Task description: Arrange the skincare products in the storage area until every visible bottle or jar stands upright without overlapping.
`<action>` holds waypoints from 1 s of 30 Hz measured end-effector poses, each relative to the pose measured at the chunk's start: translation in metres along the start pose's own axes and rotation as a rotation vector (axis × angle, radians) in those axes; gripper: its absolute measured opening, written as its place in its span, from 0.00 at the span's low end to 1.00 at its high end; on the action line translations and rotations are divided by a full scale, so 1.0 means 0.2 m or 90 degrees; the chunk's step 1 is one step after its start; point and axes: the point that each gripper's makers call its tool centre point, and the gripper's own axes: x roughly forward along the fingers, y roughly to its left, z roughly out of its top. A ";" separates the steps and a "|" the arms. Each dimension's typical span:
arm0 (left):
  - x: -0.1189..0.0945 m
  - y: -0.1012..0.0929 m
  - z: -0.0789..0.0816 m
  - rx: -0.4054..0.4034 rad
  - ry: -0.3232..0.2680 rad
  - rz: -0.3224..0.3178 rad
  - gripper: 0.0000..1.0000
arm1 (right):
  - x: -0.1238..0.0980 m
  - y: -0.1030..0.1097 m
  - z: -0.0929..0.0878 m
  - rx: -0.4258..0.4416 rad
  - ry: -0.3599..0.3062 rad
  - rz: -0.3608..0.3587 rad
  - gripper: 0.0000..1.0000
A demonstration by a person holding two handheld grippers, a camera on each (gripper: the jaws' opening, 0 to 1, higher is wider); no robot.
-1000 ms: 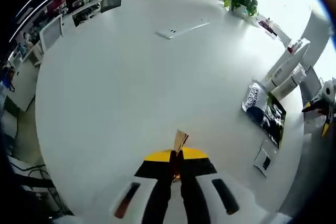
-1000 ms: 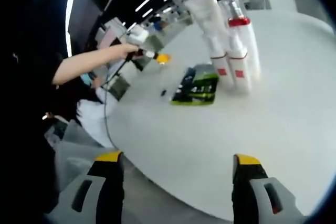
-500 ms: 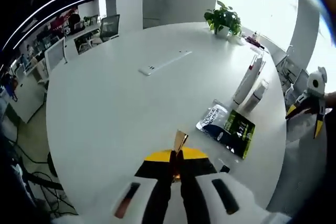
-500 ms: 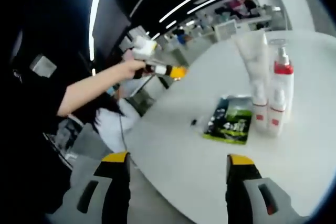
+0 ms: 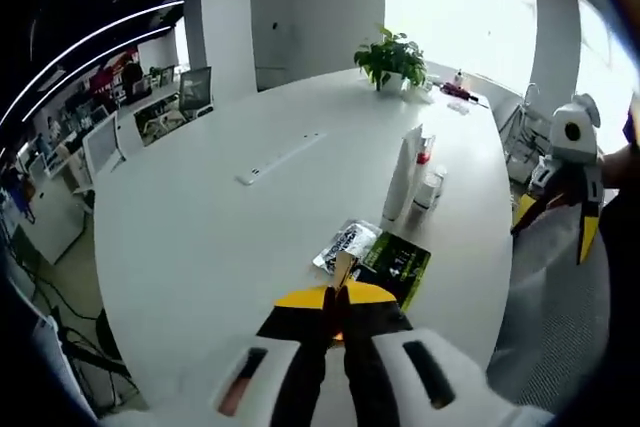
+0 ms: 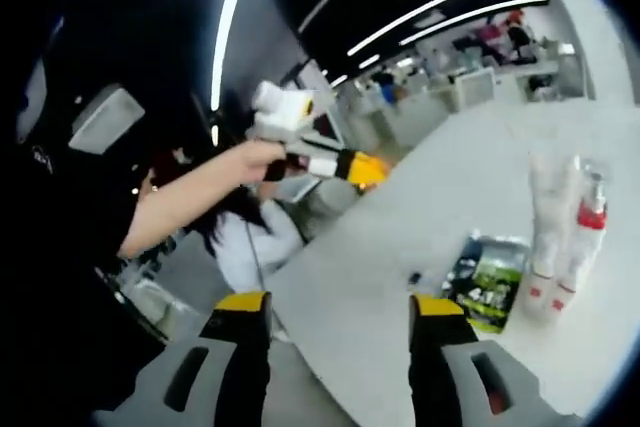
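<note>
Left claw [image 5: 338,319]: jaws pressed together w/ a small tan scrap pinched at the tips, can't tell what it is; it hovers over the near edge of the round white worktop [image 5: 220,217]. Right claw [image 6: 335,332]: jaws apart, nothing between them, held off the worktop edge; also seen at the right of the left gripper view [image 5: 555,212], jaws spread there too.

Skincare items sit in one cluster near the worktop's right side: tall white tube [image 5: 404,173] upright; red-capped pump bottle [image 5: 424,159] upright just beside it; a smaller white bottle [image 5: 431,189] close by, looks upright; in the right gripper view the same trio [image 6: 560,247] stands close, whether touching can't tell. Two flat sachets lie on the worktop near the bottles: green/black sachet [image 5: 395,265] and a silver-dark sachet [image 5: 343,245], edges seem to overlap.

Progress, my read: bottles already stand, so that part looks done; left to do is prob separating the overlapping sachets & checking spacing; neither claw is at the products yet.
</note>
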 end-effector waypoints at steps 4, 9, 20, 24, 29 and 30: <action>-0.07 -0.08 0.05 0.004 -0.024 -0.004 0.10 | -0.01 0.03 0.12 -0.027 -0.023 0.008 0.50; -0.16 -0.17 0.11 0.018 -0.053 -0.003 0.10 | -0.05 0.05 0.26 -0.045 -0.054 0.014 0.44; -0.42 -0.31 0.32 0.008 -0.178 0.002 0.10 | -0.08 0.24 0.58 -0.126 -0.113 0.051 0.40; -0.48 -0.40 0.37 0.030 -0.193 0.008 0.10 | -0.09 0.34 0.64 -0.171 -0.116 0.079 0.38; -0.52 -0.45 0.42 0.046 -0.213 0.007 0.10 | -0.10 0.39 0.65 -0.201 -0.118 0.092 0.27; -0.53 -0.46 0.43 0.049 -0.215 0.007 0.10 | -0.10 0.39 0.65 -0.201 -0.116 0.091 0.27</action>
